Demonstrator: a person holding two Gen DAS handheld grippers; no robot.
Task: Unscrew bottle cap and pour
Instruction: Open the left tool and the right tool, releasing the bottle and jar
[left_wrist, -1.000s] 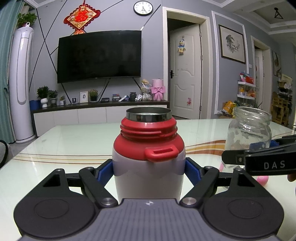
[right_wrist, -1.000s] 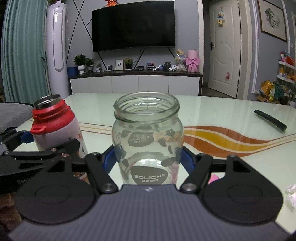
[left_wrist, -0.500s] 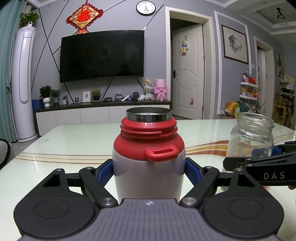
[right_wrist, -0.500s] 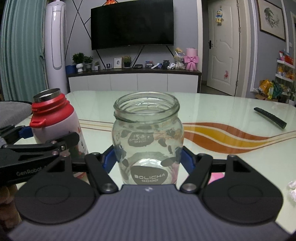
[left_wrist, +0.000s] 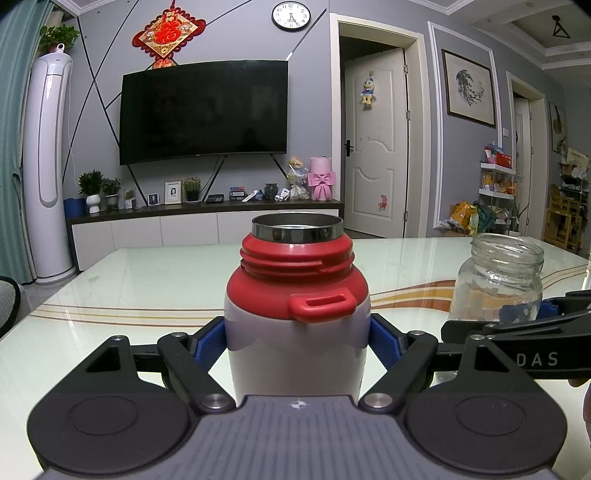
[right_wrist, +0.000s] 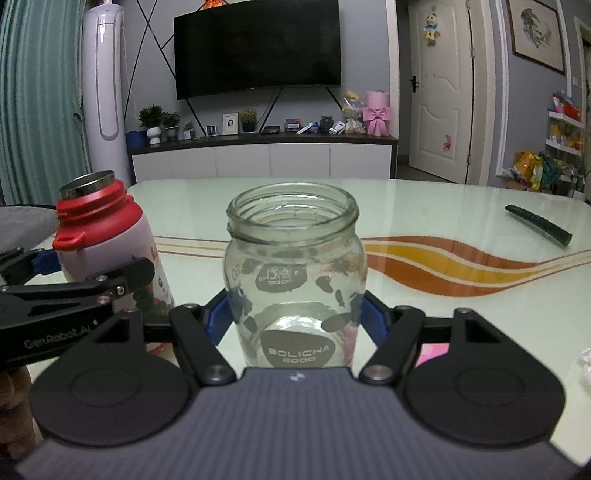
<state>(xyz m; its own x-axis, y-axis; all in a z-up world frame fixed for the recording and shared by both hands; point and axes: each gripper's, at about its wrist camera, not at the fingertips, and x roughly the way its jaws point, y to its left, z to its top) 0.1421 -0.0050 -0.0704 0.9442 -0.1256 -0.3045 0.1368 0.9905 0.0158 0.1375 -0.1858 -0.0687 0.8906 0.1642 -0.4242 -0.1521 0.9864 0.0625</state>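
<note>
My left gripper (left_wrist: 297, 341) is shut on a white thermos bottle (left_wrist: 297, 350) with a red collar and an open steel mouth; no cap is on it. It stands upright, and also shows at the left of the right wrist view (right_wrist: 107, 240). My right gripper (right_wrist: 295, 317) is shut on an empty clear glass jar (right_wrist: 295, 277) with no lid, upright. The jar also shows at the right of the left wrist view (left_wrist: 498, 284), lower than the bottle's mouth. The left gripper's body (right_wrist: 74, 291) lies between bottle and jar.
A glossy table (right_wrist: 443, 314) with orange stripes lies under both. A black remote (right_wrist: 537, 225) lies at the right. Something pink (right_wrist: 436, 349) lies under the right gripper, and a white crumpled scrap (right_wrist: 585, 360) sits at the right edge. A TV wall stands behind.
The left gripper has lifted the bottle; the table and jar sit lower in its view. In the right wrist view the bottle has risen and tilts slightly. The jar stays held.
</note>
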